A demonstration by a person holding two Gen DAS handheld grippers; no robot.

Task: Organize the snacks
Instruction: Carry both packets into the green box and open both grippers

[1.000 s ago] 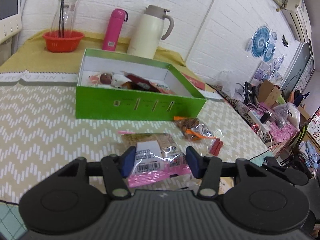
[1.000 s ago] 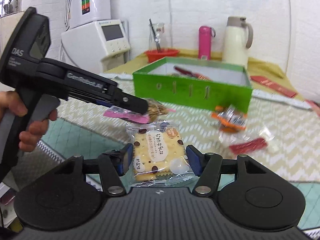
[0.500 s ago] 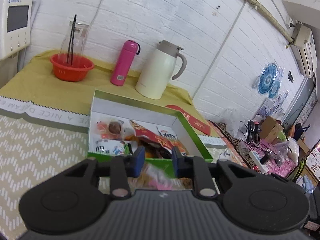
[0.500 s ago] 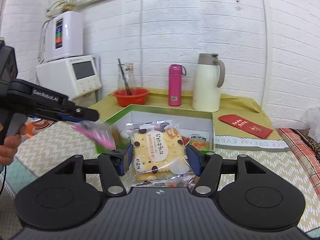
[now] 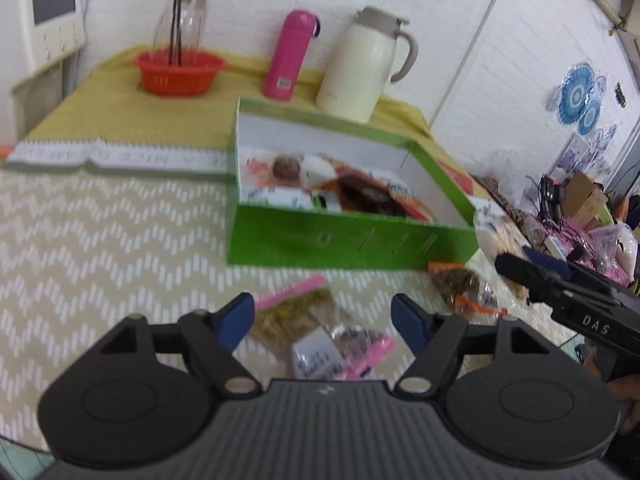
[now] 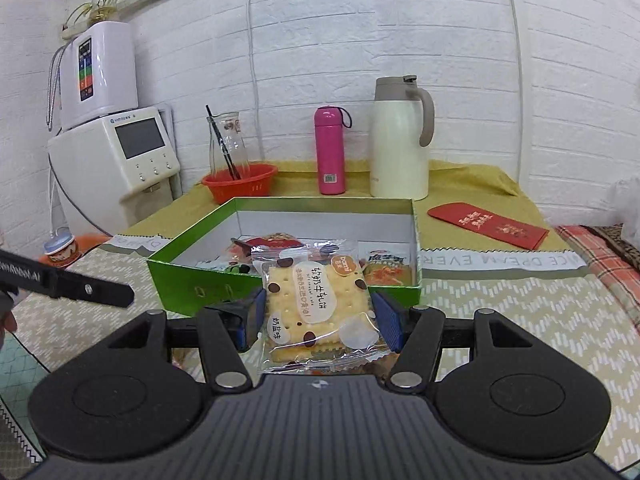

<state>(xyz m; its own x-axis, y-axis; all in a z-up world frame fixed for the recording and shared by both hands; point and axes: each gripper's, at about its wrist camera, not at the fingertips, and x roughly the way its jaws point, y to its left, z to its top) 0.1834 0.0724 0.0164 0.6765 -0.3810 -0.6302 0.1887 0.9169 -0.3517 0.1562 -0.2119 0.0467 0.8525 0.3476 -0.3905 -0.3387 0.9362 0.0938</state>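
We're gripping the cracker pack (image 6: 318,312) in the right gripper (image 6: 318,318), just before the green box (image 6: 414,240) — it's floppy, could snag its wall. Left gripper (image 5: 323,322) is opening, empty, over the pink-edged bag (image 5: 320,332) near the box.

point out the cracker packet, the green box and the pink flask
cracker packet (image 6: 316,304): right wrist view, label on its front
green box (image 5: 344,240): left wrist view, near outer wall
pink flask (image 6: 330,152): right wrist view, middle of body
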